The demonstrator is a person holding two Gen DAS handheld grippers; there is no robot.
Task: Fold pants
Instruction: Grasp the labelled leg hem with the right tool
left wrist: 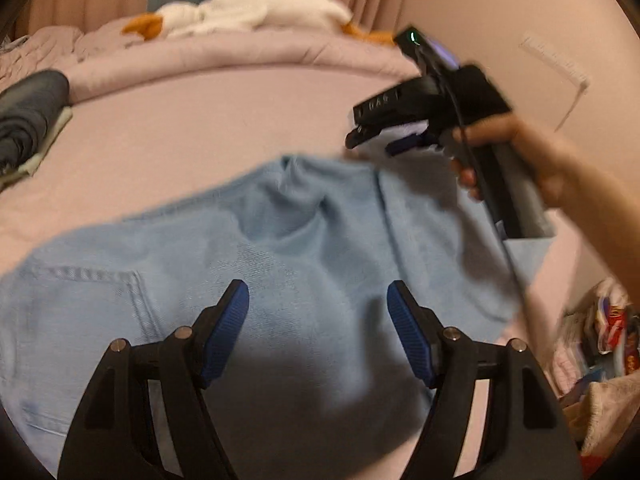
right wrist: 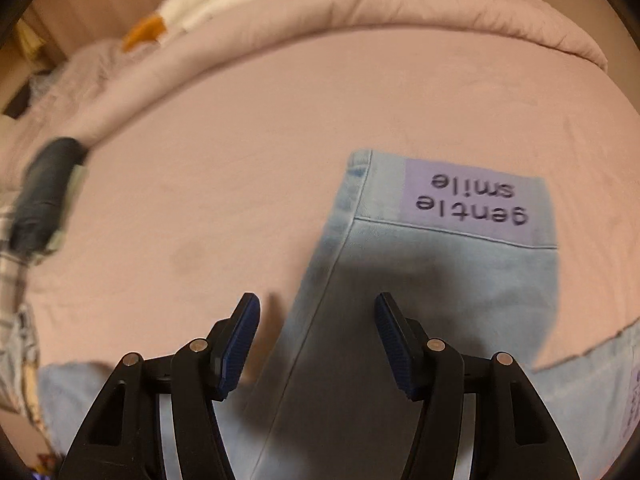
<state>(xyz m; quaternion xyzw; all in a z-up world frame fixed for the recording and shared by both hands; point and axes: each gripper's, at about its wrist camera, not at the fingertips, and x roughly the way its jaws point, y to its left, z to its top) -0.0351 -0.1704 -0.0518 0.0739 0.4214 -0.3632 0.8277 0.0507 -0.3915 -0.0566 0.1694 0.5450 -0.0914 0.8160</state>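
A pink bed sheet (right wrist: 240,184) carries one pair of light-blue pants (left wrist: 280,248), lying directly beneath both grippers. Left gripper (left wrist: 318,320) and right gripper (right wrist: 318,328) each hover with fingers apart, holding nothing. Beyond them: one dark folded garment (left wrist: 28,120) at far left, one white plush (left wrist: 256,8) on the rolled duvet (right wrist: 360,12).

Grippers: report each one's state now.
Left gripper: open, empty, above the light blue denim pants.
Right gripper: open, holding nothing.
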